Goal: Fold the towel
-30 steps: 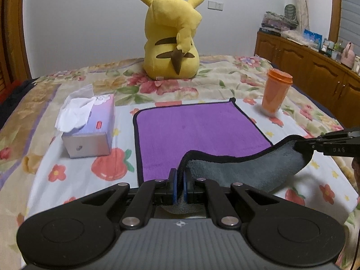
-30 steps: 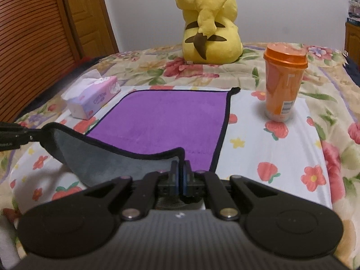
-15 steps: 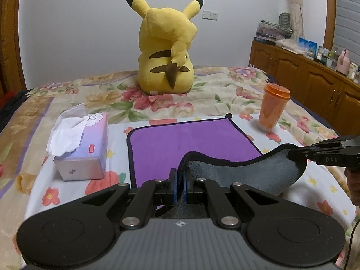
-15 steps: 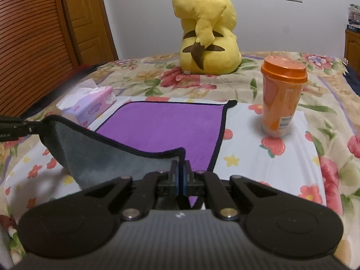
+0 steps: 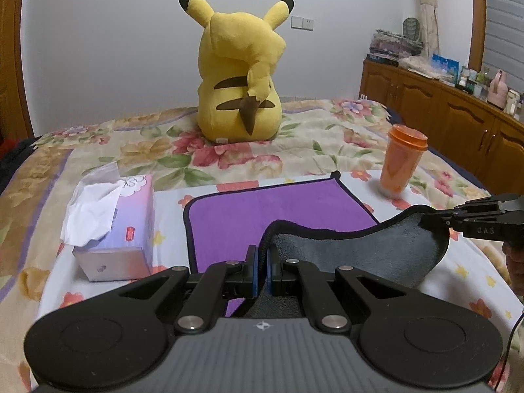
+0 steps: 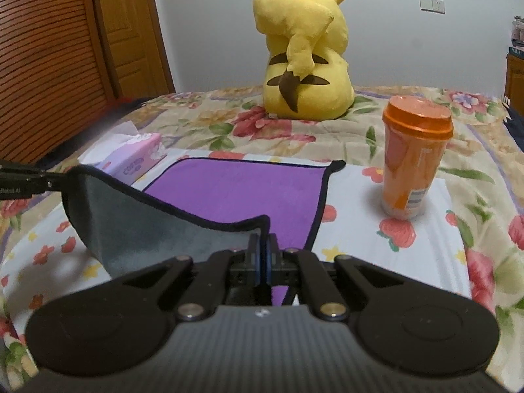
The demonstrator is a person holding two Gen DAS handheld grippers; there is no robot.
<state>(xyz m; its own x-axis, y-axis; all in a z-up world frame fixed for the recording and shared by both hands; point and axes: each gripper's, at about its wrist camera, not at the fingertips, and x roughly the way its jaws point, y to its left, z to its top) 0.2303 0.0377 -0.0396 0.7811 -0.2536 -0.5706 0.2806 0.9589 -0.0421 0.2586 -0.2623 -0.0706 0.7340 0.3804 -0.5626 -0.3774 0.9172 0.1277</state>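
Note:
A purple towel (image 5: 278,209) with a grey underside and black trim lies on the bed; it also shows in the right wrist view (image 6: 242,190). Its near edge is lifted and hangs curved between both grippers, grey side up. My left gripper (image 5: 261,255) is shut on the towel's near left corner. My right gripper (image 6: 262,245) is shut on the near right corner. Each gripper also shows in the other's view, the right one (image 5: 435,221) at the right edge and the left one (image 6: 54,178) at the left edge.
A tissue box (image 5: 114,229) stands left of the towel. An orange lidded cup (image 5: 401,160) stands at its far right corner. A yellow plush toy (image 5: 242,85) sits behind. Wooden cabinets (image 5: 458,124) line the right wall, a wooden door (image 6: 127,29) the left.
Both grippers have risen and moved forward over the towel with the near edge, so the lifted grey flap covers more of the purple surface.

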